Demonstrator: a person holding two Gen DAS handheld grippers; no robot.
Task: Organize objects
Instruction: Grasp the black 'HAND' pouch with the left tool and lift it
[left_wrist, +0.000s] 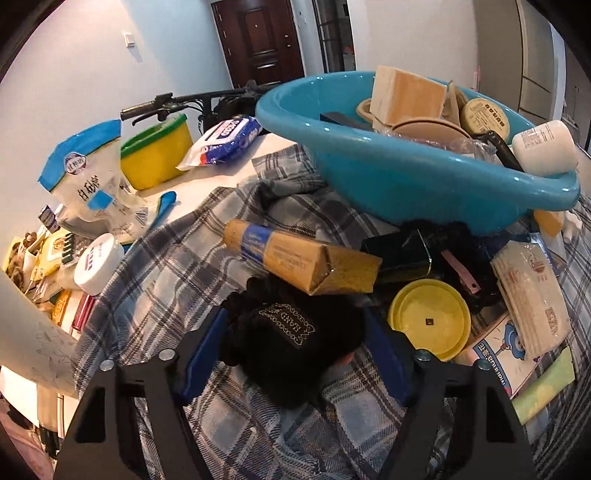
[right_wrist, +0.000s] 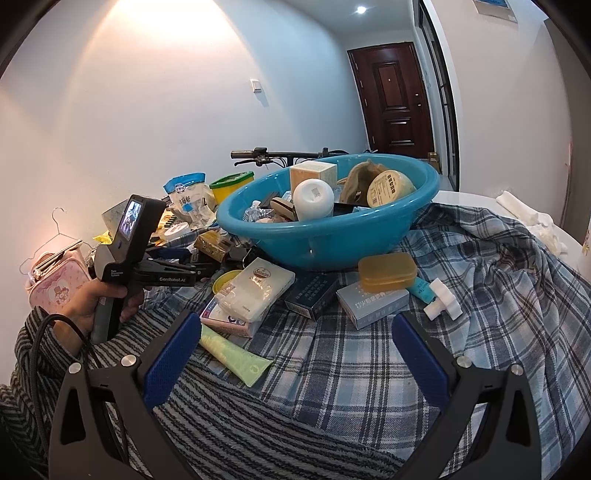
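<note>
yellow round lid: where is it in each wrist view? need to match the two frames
Left wrist: yellow round lid, lower right of centre, just right of the left gripper, below the teal basin.
Right wrist: only its rim shows, left of centre, mostly hidden behind the white packet.
Shared landmark: the teal basin, standing on the plaid cloth in both views.

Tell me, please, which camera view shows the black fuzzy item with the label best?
The left wrist view: the black fuzzy item fills the space between the left gripper jaws, label readable. In the right wrist view that gripper blocks the spot, so I cannot make the item out.
</note>
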